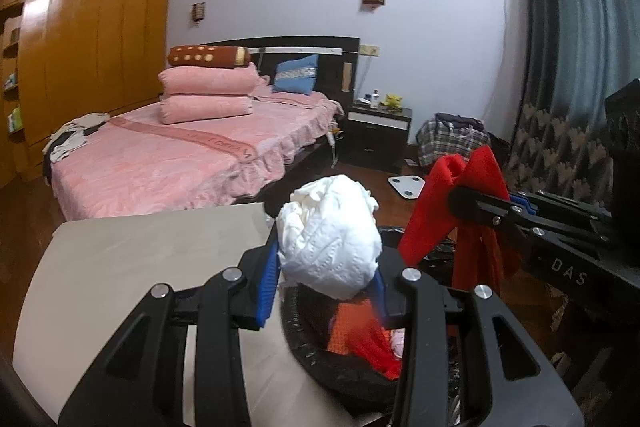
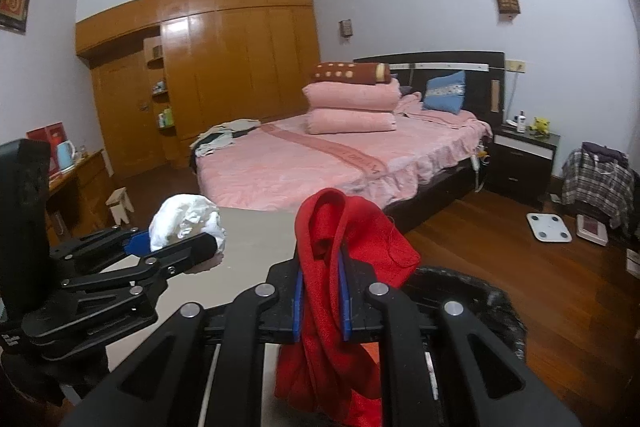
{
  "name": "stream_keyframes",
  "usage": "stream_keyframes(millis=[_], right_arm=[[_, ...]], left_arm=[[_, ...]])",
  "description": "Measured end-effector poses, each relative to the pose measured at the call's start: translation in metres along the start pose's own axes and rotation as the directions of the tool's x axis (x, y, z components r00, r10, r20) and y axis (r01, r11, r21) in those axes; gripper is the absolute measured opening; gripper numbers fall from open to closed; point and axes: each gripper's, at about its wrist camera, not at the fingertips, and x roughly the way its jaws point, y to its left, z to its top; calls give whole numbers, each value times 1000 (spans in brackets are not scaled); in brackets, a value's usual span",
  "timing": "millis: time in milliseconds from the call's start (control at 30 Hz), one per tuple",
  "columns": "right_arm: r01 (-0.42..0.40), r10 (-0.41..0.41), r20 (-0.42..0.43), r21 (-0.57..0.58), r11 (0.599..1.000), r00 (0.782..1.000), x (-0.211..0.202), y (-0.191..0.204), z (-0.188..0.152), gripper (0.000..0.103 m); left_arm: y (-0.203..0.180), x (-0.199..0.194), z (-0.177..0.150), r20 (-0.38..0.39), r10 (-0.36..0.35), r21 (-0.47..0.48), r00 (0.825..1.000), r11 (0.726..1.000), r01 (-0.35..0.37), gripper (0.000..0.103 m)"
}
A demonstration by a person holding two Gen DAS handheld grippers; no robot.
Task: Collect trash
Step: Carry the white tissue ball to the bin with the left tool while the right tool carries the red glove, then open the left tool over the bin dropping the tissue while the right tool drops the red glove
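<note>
Trash bin (image 1: 304, 343), black-lined, sits below both grippers beside a pale table (image 1: 140, 259). Right gripper (image 2: 322, 301) pinches red cloth (image 2: 344, 239) above it; left gripper (image 1: 324, 287) clamps crumpled white tissue (image 1: 330, 239). Each should probably centre over the opening before releasing.

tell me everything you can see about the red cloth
The red cloth is a bright, knitted-looking fabric, limp and folded over itself. The right tongs are shut on its middle between blue pads, so a bunched loop stands above them and the ends hang below, over the black-lined trash bin.
</note>
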Motion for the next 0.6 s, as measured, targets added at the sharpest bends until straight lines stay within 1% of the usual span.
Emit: stream_keyframes(millis=[267,600], right_arm=[[85,-84,-25,35,996,996,-6,-38,-12,14],[161,-158,-56,72,984,986,-8,-77,-26,14]], left_arm=[[-27,26,-7,-22,-76,41,997,996,77,38],[-50,61,-19,-63,-129,74,990,988,133,38]])
